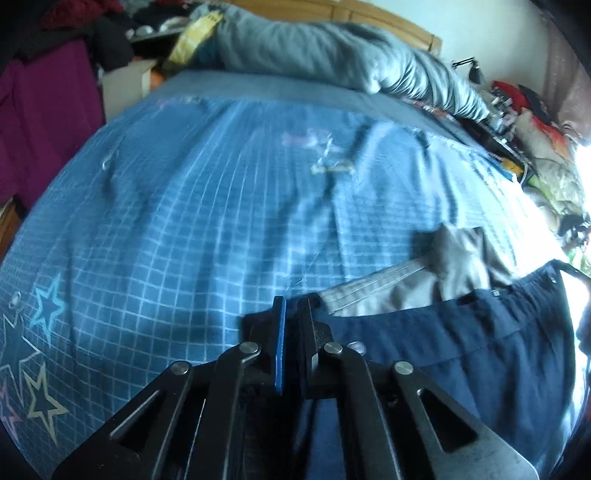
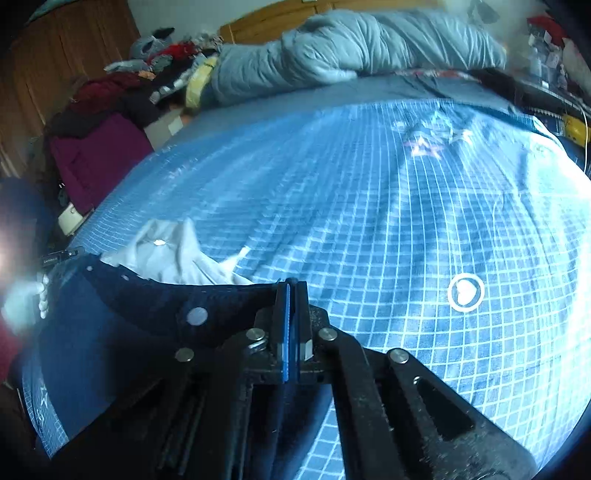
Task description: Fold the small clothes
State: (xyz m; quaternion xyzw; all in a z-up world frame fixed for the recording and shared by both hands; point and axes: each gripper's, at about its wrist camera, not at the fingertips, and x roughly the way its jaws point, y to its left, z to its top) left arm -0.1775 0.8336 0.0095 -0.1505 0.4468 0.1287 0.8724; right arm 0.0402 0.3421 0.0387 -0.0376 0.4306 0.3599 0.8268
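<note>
A pair of navy-blue shorts [image 1: 461, 332] is held stretched by its waistband above the near edge of a bed [image 1: 184, 221], which is covered by a blue checked sheet printed with stars. The fabric is dark, finely ribbed and slightly creased; a round metal snap [image 2: 197, 316] is seen on the waistband in the right wrist view, with smaller studs further along the band. A pocket opening is visible near the top edge in the left wrist view.

The left hand-held gripper [image 1: 293, 325] is closed to a narrow slit, and the waistband corner appears to be pinched between its blue-padded finger and its black one. The right hand-held gripper [image 2: 290, 314] is closed almost completely, with the opposite end of the waistband running into its jaws (the cloth at the very tips is partly hidden by the fingers).

Just beyond the shorts, a light grey garment [image 2: 173, 254] is lying crumpled on the sheet, touching or overlapped by the waistband. A rumpled grey duvet [image 1: 332, 55] is piled at the far end of the bed, against a wooden headboard [image 1: 369, 14]. Heaped clothes [image 2: 107, 110] are seen beside the bed. Both views are blurred.
</note>
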